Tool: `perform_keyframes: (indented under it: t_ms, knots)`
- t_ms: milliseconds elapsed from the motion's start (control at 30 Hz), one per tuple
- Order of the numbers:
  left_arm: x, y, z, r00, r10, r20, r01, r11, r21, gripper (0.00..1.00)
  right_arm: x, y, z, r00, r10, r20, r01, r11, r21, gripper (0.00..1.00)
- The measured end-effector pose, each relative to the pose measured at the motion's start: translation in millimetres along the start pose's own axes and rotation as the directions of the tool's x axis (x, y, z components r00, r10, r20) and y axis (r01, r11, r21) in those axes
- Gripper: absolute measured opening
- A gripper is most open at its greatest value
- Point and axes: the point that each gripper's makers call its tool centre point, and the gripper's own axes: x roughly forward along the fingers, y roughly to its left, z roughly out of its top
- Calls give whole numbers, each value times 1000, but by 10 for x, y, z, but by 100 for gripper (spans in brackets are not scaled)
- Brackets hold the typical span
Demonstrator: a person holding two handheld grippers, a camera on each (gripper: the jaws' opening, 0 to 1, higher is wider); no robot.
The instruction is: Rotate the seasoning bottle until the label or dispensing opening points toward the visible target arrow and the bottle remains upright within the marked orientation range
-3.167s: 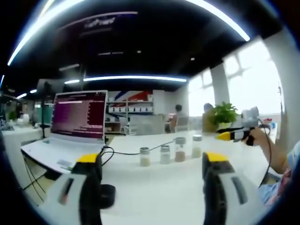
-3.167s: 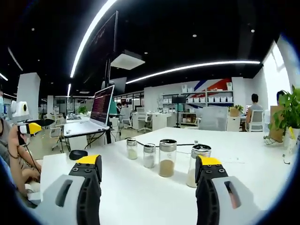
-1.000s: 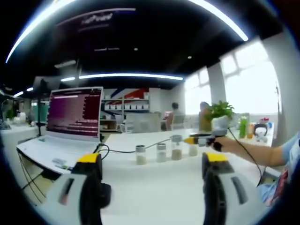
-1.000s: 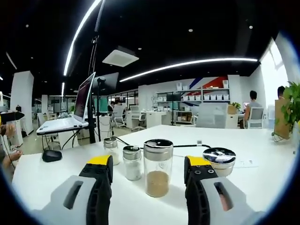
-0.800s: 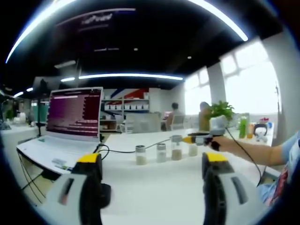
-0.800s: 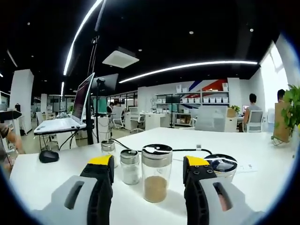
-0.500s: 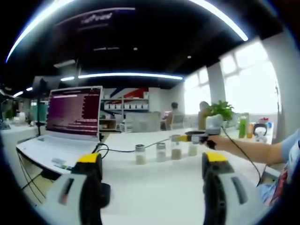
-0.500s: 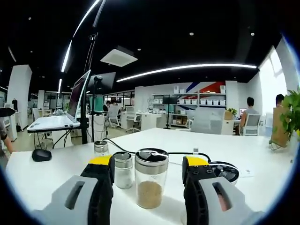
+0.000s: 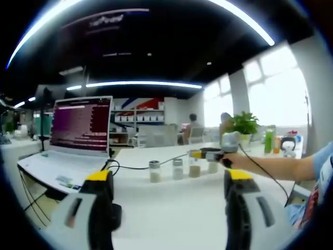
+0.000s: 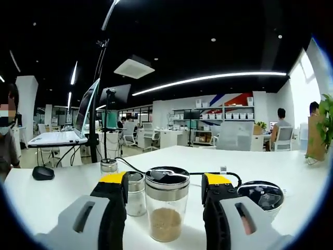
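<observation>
A glass seasoning bottle [image 10: 166,208] with brown powder and a steel lid stands upright on the white table [image 10: 47,208]. My right gripper [image 10: 165,179] is open, one jaw on each side of that bottle with small gaps. In the left gripper view several small bottles stand in a row, and the brown one [image 9: 194,167] is third from the left. The right gripper [image 9: 204,154] reaches it from the right, held by a person's hand [image 9: 234,159]. My left gripper [image 9: 169,182] is open and holds nothing, well short of the row.
Close by are a smaller bottle [image 10: 136,194], a farther one [image 10: 109,166] and a low one [image 10: 260,194] at the right. An open laptop [image 9: 78,130], a black mouse [image 10: 42,172] and a black cable [image 9: 130,167] lie to the left. A plant [image 9: 243,125] stands behind.
My right gripper has moved forward, so the brown bottle now stands between its jaws and looks larger. In the left gripper view the right gripper has slid left to the row.
</observation>
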Motion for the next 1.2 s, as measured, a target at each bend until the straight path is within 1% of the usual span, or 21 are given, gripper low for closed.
perform_keyframes:
  t_ms: [133, 200, 233, 267, 300, 333, 467, 533, 567, 600, 667, 700, 767, 800, 867, 900, 933, 1100, 1200]
  knots:
    - [-7, 3, -3, 1000, 4, 0, -4, 1000, 2, 93, 46, 57, -25, 1000, -15, 1, 15, 1000, -2, 57]
    - [-12, 3, 5, 1000, 5, 3, -5, 1000, 2, 93, 50, 89, -27, 1000, -19, 5, 19, 1000, 10, 58]
    - [-13, 4, 7, 1000, 5, 4, -5, 1000, 3, 93, 64, 136, 24, 999, -7, 41, 5, 999, 49, 58]
    - [-13, 5, 6, 1000, 5, 4, -5, 1000, 3, 93, 47, 137, 10, 999, -11, 31, 10, 999, 35, 59]
    - [-11, 5, 4, 1000, 4, 3, -4, 1000, 4, 93, 50, 112, -18, 999, -44, 5, 44, 999, -14, 59]
    - [-7, 6, 2, 1000, 3, 2, -3, 1000, 3, 93, 54, 115, -42, 998, -57, -10, 57, 998, -24, 58]
    - [2, 15, -11, 1000, -1, 0, 1, 1000, -1, 93, 85, 117, -43, 998, -64, -7, 64, 998, 11, 57]
    - [1, 25, -10, 1000, -1, 0, 1, 1000, -2, 93, 97, 102, -43, 997, -75, -3, 75, 997, 10, 56]
    - [-1, 31, -7, 1000, 1, 1, -1, 1000, -4, 93, 107, 101, -41, 997, -74, 5, 74, 997, 28, 55]
    - [-3, 36, -6, 1000, 2, 2, -2, 1000, -5, 93, 103, 92, -75, 997, -83, -7, 83, 994, 71, 55]
    - [-10, 42, -4, 1000, 4, 2, -4, 1000, -4, 93, 114, 81, -92, 996, -87, -13, 88, 995, 54, 55]
    - [-14, 42, -2, 1000, 5, 3, -5, 1000, -5, 93, 116, 75, -97, 996, -90, -15, 91, 995, 32, 54]
    - [-18, 42, 1, 1000, 6, 4, -6, 1000, -6, 93, 151, 33, -103, 995, -94, -18, 95, 995, 26, 52]
    - [-18, 43, 2, 1000, 7, 4, -7, 1000, -6, 93, 182, -3, -103, 995, -95, -20, 96, 995, 36, 51]
    - [-11, 45, 0, 1000, 6, 4, -6, 1000, -8, 93, 204, -21, -112, 995, -91, -32, 93, 995, 36, 45]
    - [-5, 50, 0, 1000, 7, 4, -6, 1000, -13, 93, 207, -39, -115, 995, -97, -37, 97, 995, 11, 43]
    - [0, 53, -1, 1000, 7, 4, -7, 1000, -15, 93, 208, -47, -118, 994, -100, -41, 100, 995, -15, 43]
    - [6, 54, -8, 1000, 3, 1, -3, 1000, -16, 93, 238, -56, -119, 995, -93, -43, 92, 995, -28, 42]
    - [-4, 68, -14, 1000, 9, 0, -9, 1000, -21, 93, 254, -75, -111, 996, -83, -30, 83, 996, -23, 42]
